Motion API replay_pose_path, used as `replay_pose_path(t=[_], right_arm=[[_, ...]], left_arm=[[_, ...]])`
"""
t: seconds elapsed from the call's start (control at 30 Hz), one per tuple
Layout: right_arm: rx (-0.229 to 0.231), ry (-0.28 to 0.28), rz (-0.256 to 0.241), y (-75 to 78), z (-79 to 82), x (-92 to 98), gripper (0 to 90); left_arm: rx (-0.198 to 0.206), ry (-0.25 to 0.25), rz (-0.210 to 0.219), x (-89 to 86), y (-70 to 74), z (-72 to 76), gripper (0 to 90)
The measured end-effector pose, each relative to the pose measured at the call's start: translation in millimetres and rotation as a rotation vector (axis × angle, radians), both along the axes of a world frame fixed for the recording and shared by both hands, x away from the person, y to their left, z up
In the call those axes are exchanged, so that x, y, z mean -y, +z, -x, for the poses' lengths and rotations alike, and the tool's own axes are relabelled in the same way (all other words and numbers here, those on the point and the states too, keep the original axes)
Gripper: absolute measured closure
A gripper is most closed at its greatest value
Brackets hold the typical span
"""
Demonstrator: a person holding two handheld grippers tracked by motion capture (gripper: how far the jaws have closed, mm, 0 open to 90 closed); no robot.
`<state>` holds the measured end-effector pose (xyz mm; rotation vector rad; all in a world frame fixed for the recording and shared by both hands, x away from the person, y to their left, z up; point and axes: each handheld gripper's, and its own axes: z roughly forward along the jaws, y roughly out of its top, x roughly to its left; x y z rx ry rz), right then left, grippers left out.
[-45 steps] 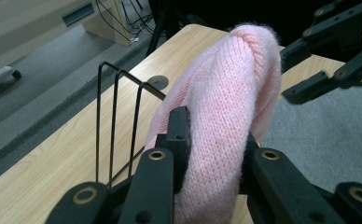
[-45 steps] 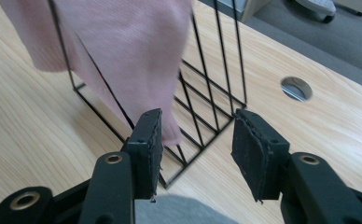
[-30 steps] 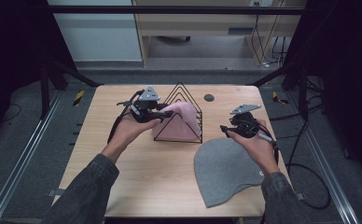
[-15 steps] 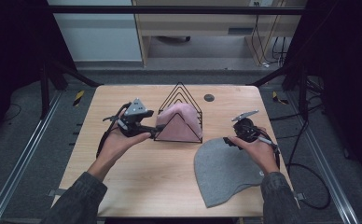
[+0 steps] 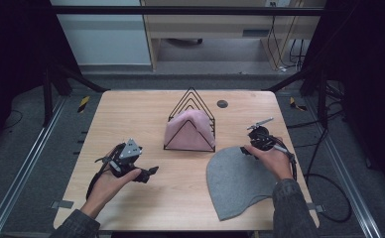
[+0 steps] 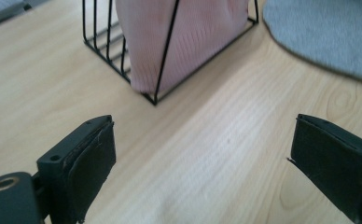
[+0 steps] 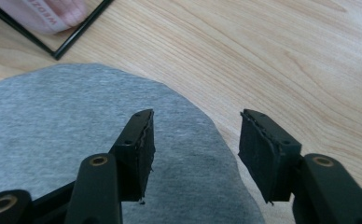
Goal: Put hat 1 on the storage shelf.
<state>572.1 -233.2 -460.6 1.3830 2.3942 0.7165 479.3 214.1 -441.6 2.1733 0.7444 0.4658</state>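
Pale wood grain covers the worktop (image 5: 146, 111), which stands on a grey floor with a light cabinet and trailing cables beyond its far edge. We see a black wire rack (image 5: 190, 120) of triangular frames standing near the middle of the worktop, a little toward the far edge, with a pink knitted hat (image 5: 188, 131) tucked inside it and filling most of its lower part. A small dark round disc (image 5: 222, 103) sits on the wood near the far edge, just beyond the rack.

We hold the left gripper (image 5: 148, 172) low over the wood toward the near left corner, well apart from the rack. In the left gripper view its two black pads (image 6: 93, 163) stand wide apart with bare wood between them, and the rack with the pink hat shows ahead of them, the grey one off to the right.

A grey knitted hat (image 5: 237, 181) lies flat toward the near right corner, its far edge close to the rack's near right foot but not touching it as far as we can tell. We hold the right gripper (image 5: 247, 148) at the hat's far right edge. In the right gripper view its jaws are parted to a middling gap and grip nothing; one pad (image 7: 139, 149) hangs over the grey fabric and the other over the hat's rim, where it meets bare wood. Whether the pads touch the fabric we cannot tell.
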Motion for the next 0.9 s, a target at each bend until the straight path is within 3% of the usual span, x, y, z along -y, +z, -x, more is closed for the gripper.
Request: replay_pose_path(t=[0.1,0.43,0.6,0.8,0.9], right_arm=[[0.004,-0.008,-0.016,-6.3,-0.6,3.0,46.8],[-0.007,-0.016,-0.019,-21.2,4.3,7.8,49.4],[0.007,-0.019,-0.041,-22.7,9.8,7.9,59.9],[-0.011,0.014,-0.064,-21.8,12.8,8.4,79.5],[-0.002,0.03,-0.068,-21.5,13.8,6.5,84.2]], left_arm=[[-0.011,0.0,-0.032,-5.2,-6.2,0.9,5.6],[-0.025,0.082,-0.001,-26.9,-10.8,-4.5,6.0],[-0.024,0.131,0.013,-34.0,-11.1,-8.0,6.4],[-0.042,0.14,0.037,-36.1,-11.8,-9.4,6.5],[-0.052,0.138,0.053,-36.1,-11.5,-9.0,6.7]])
